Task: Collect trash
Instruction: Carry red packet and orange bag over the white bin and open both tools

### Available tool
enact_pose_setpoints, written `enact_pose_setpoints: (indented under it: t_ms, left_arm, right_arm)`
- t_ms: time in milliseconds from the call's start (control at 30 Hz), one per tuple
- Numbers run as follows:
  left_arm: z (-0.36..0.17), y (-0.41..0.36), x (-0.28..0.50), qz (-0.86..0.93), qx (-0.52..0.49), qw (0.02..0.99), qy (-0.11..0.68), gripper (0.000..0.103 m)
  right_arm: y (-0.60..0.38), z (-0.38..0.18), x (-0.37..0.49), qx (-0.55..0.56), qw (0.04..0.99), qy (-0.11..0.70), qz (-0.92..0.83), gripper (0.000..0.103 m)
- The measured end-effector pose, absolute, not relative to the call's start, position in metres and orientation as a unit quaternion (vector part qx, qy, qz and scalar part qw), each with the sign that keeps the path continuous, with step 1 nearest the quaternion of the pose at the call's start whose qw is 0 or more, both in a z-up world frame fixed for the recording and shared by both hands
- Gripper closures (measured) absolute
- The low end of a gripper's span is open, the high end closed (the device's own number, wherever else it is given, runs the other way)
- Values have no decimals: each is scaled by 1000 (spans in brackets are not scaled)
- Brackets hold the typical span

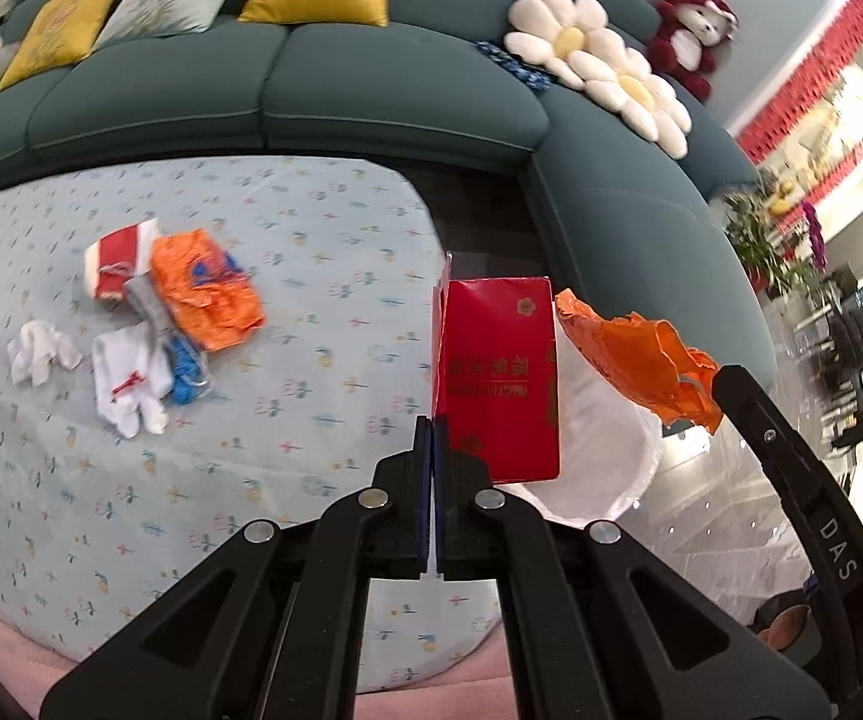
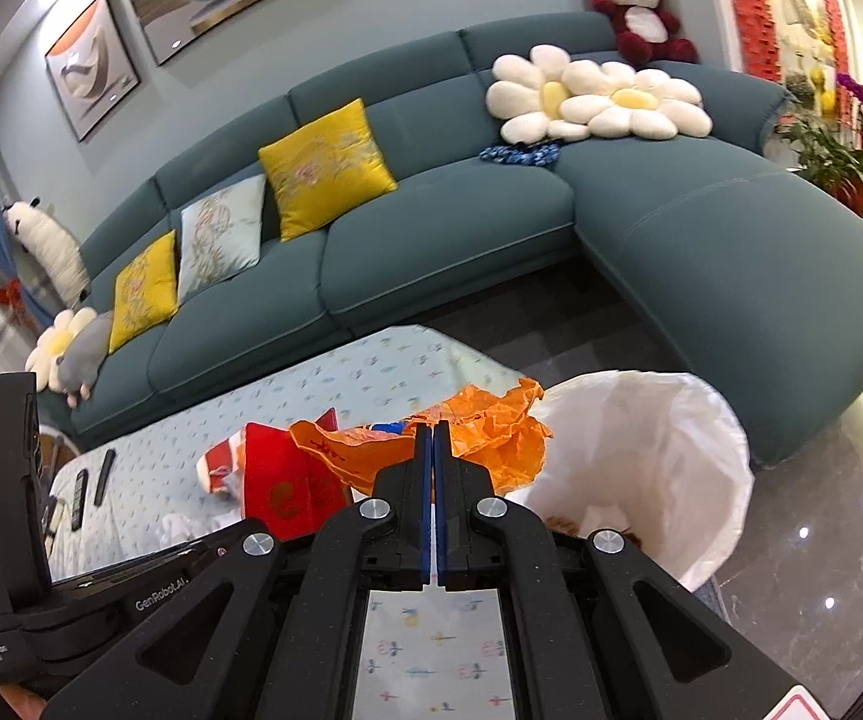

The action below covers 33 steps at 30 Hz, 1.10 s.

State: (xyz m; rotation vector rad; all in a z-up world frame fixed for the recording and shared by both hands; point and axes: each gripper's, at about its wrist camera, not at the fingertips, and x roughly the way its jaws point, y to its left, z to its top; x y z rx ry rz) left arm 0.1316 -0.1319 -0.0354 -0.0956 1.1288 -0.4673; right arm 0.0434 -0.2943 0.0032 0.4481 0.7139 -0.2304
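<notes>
Trash clamped in both closed grippers: left gripper (image 1: 432, 420) red carton (image 1: 497, 378), right gripper (image 2: 432, 426) orange wrapper (image 2: 491, 426); release over white bin liner (image 2: 659, 456)

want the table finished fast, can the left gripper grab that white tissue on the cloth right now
Probably not yet: the left gripper is shut on the red box. Otherwise the white tissue lies uncovered, apart from the pile.

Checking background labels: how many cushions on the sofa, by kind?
Yellow cushions: 2
Pale embroidered cushion: 1
Flower cushions: 3
Total: 6
</notes>
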Motion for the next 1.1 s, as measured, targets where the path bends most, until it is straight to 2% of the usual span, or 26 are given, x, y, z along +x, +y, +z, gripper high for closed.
enact_pose_setpoints:
  t_ms: [333,900,1000,1033,1067,1100]
  left_arm:
    - [-38,-183,119,-252,-4,812,526,103]
    - [-71,-262,123,-275,36,791,545,102]
    - [-74,-269,126,-280,38,789,546,99]
    - [-75,-272,126,-279,39,789,546,91]
    - [-76,-274,126,-275,39,790,546,78]
    - [-77,-273,127,-267,36,793,546,70]
  right_arm:
    - [-339,-4,23,228,900,343,-146,102]
    - [-403,-53,13,259,875,366,-183,102]
    - [-408,-61,16,266,871,371,-183,102]
    - [-410,-64,17,267,869,374,-184,101]
    - [-411,-66,18,269,867,375,-188,99]
    - [-411,-68,19,270,866,376,-189,94]
